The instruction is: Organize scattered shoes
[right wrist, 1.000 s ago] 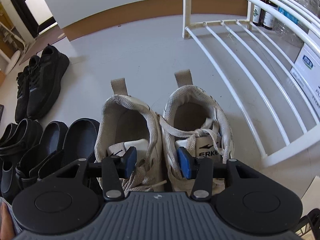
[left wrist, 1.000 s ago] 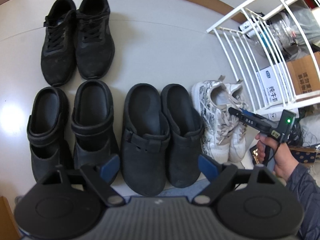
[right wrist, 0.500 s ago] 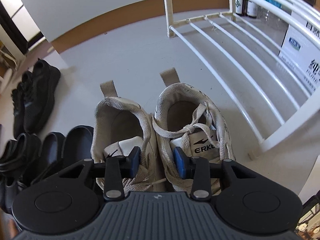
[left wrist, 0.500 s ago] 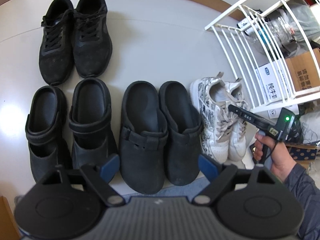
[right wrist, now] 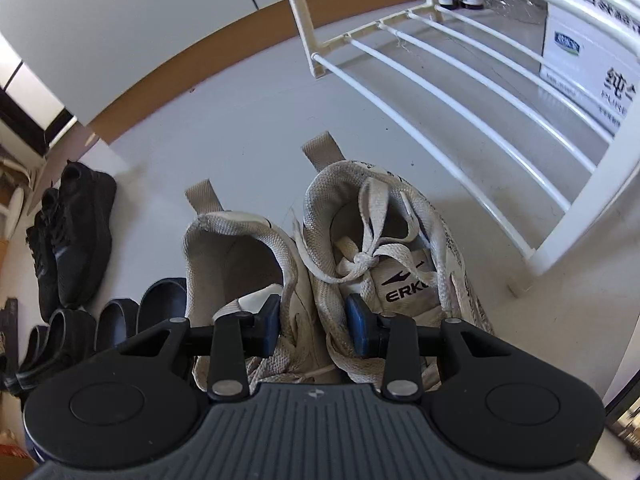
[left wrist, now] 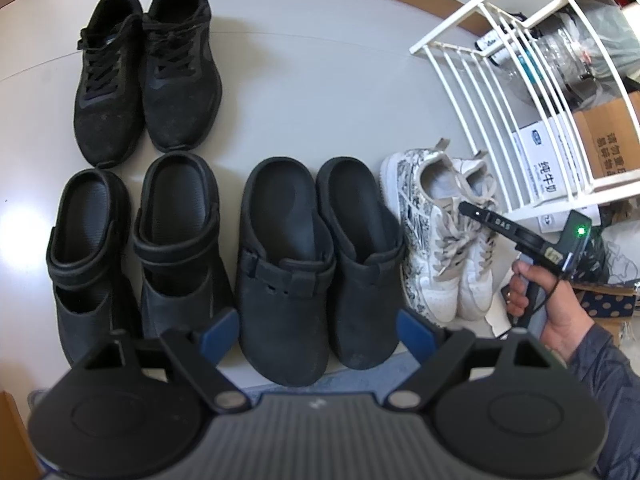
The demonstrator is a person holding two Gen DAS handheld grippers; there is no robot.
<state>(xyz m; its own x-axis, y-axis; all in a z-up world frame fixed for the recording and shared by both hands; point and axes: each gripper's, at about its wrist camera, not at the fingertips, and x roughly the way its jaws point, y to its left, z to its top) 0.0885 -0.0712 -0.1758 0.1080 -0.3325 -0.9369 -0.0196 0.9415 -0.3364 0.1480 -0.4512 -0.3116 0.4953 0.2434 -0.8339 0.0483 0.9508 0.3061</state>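
- Right gripper (right wrist: 312, 322): its two blue pads reach down into the pair of white sneakers (right wrist: 320, 280), one pad inside the mouth of the left shoe, the other against the tongue of the right shoe. The adjoining inner walls of both shoes lie between the pads, and the jaws are pinched on them.
- White sneakers: they stand side by side on the pale floor (right wrist: 240, 128), heels and pull tabs toward the far side, toes toward the near side. Loose laces lie across the opening of the right shoe.
- White wire rack (right wrist: 460, 92): it stands just right of the sneakers; its near corner post is close beside the right shoe. Boxes and bottles sit behind its bars.
- Left gripper (left wrist: 316, 332): its jaws are spread wide with nothing between them. It hangs over the toes of the black clogs (left wrist: 320, 264), apart from them.
- Row of shoes in the left wrist view: strapped black sandals (left wrist: 132, 248) at the left, the black clogs in the middle, the white sneakers at the right end.
- Black lace-up sneakers (left wrist: 148, 68): they lie on the far side of the strapped sandals, paired.
- A hand (left wrist: 548, 304) in a dark sleeve grips the right gripper's handle at the right edge of that view.
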